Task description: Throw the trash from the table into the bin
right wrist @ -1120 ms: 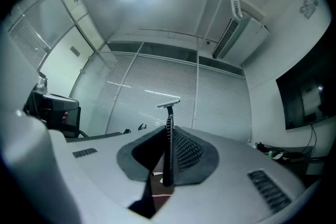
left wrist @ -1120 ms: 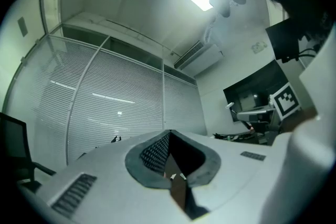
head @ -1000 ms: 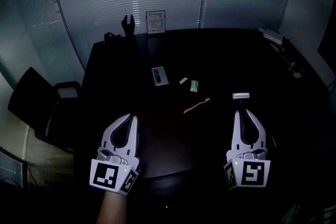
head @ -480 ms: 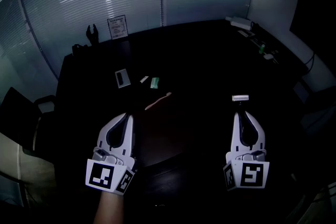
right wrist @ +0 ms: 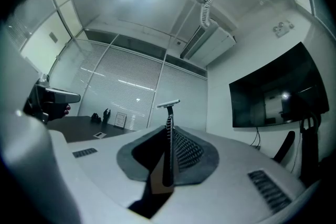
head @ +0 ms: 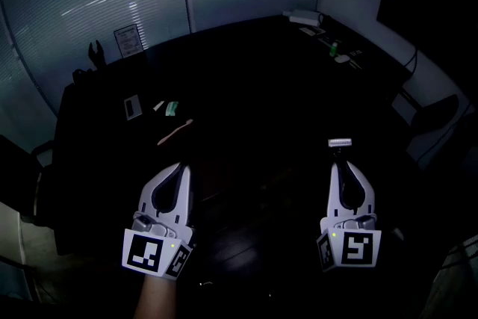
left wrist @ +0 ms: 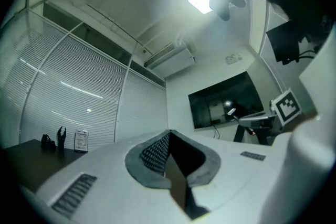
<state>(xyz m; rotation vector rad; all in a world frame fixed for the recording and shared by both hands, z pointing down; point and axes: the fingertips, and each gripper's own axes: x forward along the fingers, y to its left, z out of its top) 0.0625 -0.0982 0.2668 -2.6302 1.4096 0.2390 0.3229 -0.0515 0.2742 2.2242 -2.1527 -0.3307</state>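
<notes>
Right gripper (head: 340, 166) clenched on razor (head: 340, 142) handle, head poking past tips, left gripper (head: 181, 169) closed empty; thin handle could pivot out if swung.

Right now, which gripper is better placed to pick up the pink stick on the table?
Left. The left gripper is empty, jaws together, and on the same side as the pink stick. The right gripper is shut on a razor.
</notes>
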